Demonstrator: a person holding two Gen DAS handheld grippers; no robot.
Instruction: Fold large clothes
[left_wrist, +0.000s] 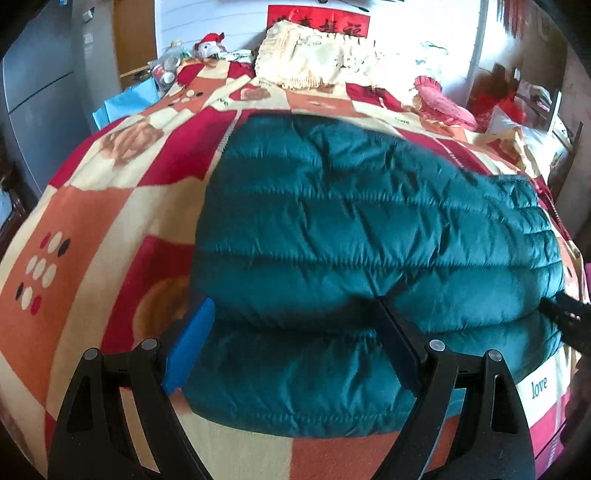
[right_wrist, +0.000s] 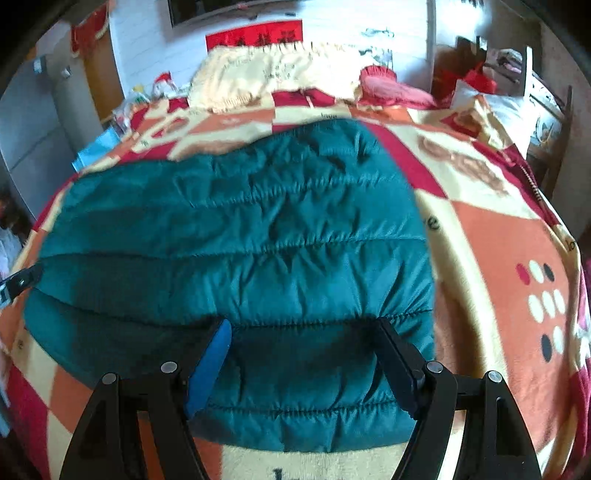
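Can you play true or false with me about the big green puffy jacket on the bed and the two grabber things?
1. The teal quilted jacket lies on a checked blanket with red, orange and cream squares. True.
2. The left gripper has its jaws shut tight. False: they stand wide open, one each side of the jacket's near edge.
3. The right gripper also has its jaws open over the jacket. True.
4. The jacket hangs in the air. False: it rests on the blanket.
5. A cream fringed cloth lies beyond the jacket, near the wall. True.
6. The word on the blanket says "home". False: it says "love".
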